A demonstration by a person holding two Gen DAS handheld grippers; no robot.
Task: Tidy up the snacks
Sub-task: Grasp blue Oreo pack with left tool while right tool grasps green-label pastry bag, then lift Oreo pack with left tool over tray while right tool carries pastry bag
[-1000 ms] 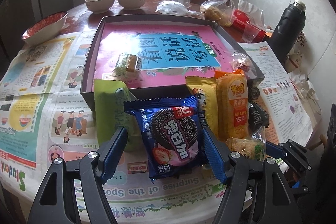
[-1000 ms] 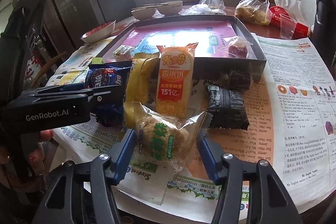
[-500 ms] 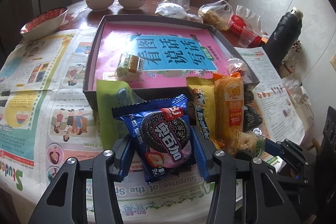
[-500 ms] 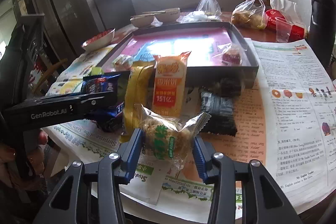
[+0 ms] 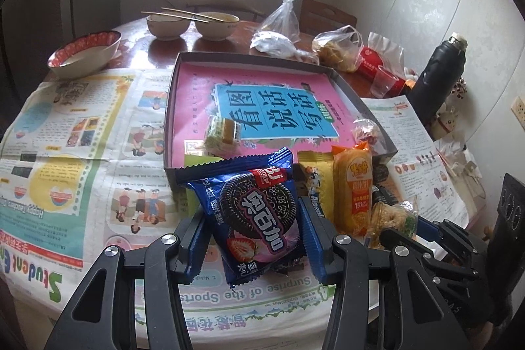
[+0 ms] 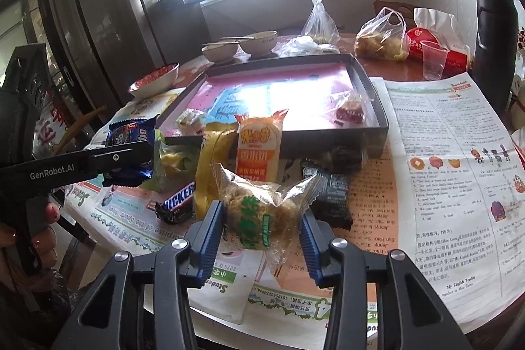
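Handling notes, per item; I am gripping the blue cookie packet (image 5: 259, 218) in my left gripper (image 5: 254, 238), both pads pressing its side seams, the packet standing clear of the newspaper (image 5: 82, 186); my left jaws have just been closing on it. I am clamping the clear puffed-rice pack (image 6: 259, 215) in my right gripper (image 6: 261, 235), pads bearing on its flanks; those jaws have likewise just been closing on the pack.

I am judging both items light; the cookie packet is feeling stiff at its core yet slick and crinkly at the foil, so I am holding it across the middle rather than at the crimped ends; the rice pack is looking brittle and air-filled, so I am keeping pressure modest to avoid crushing.

Destination, as I am reading the task: the dark tray (image 5: 172, 107) at 12 o'clock from both grippers, lined with a pink sheet; a small wrapped sweet (image 5: 223, 133) is lying at its near-centre, and a second wrapped piece (image 5: 366, 133) is sitting in its corner at 2 o'clock; most of the floor is remaining open.

Edges: the tray's near wall is rising just beyond the cookie packet, so I am planning to lift over it; the orange packet (image 5: 352, 186) and yellow packet (image 5: 316, 186) are crowding the wall at 1 o'clock; the chocolate bar (image 6: 178, 200) is lying at 10 o'clock from the right gripper, near the left tool's path.
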